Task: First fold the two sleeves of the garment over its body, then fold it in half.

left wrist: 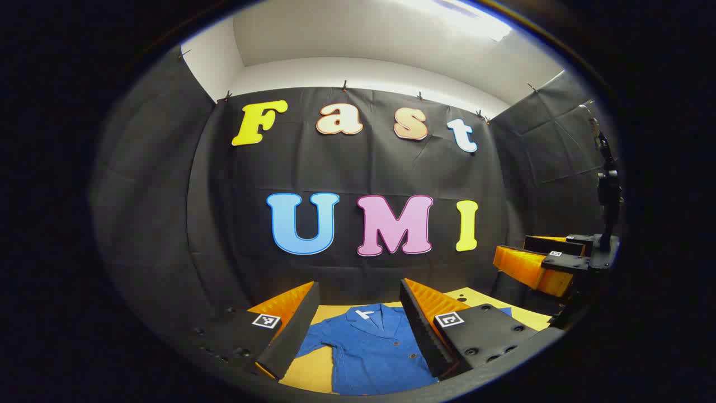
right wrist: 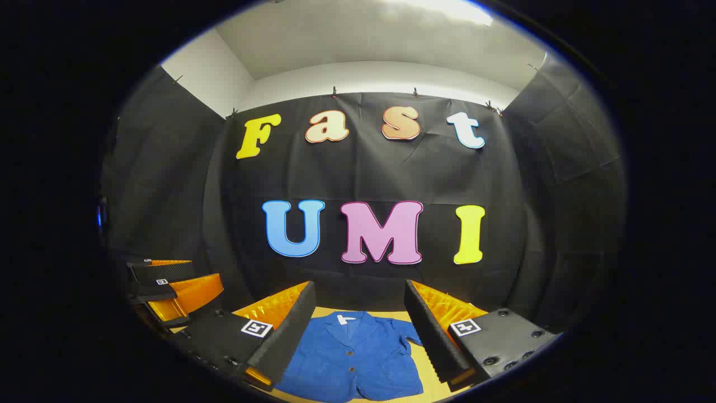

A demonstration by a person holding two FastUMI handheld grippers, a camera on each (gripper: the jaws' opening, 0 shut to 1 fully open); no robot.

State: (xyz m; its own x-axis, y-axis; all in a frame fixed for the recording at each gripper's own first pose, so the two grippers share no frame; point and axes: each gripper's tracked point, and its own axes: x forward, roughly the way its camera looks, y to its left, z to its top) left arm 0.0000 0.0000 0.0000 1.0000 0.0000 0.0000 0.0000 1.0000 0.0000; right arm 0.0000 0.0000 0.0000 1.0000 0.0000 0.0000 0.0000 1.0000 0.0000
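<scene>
L gripper point(left wrist: 358, 324): jaws wide apart, nothing between them, held above the table point(left wrist: 313, 372) w/ the garment point(left wrist: 372, 350) framed in the gap. R gripper point(right wrist: 358, 330): same state, jaws spread, empty, also up off the work. In left gripper view the R gripper shows again at far right, mid-air, well apart from the cloth. Garment = blue button-front jacket, lying flat, front up, collar point(left wrist: 363, 314) toward the booth wall, hem toward the operator; sleeves out to each side, L-side sleeve point(left wrist: 313, 341) seen angled outward on yellow tabletop, short-looking sleeve point(right wrist: 411, 334) seen in right gripper view partly behind a finger. Nothing folded yet, so step 1 (sleeves) is pending. Handling est.: light, soft, limp; textured weave prob. gives decent grip, not slippery, not fragile. Will drape and drag, may pull body askew if lifted from one pt. Suggest pinching each sleeve near cuff edge, one layer only, lift low, lay across chest. Buttons point(right wrist: 351, 352) = hard spots, avoid clamping on them.
</scene>
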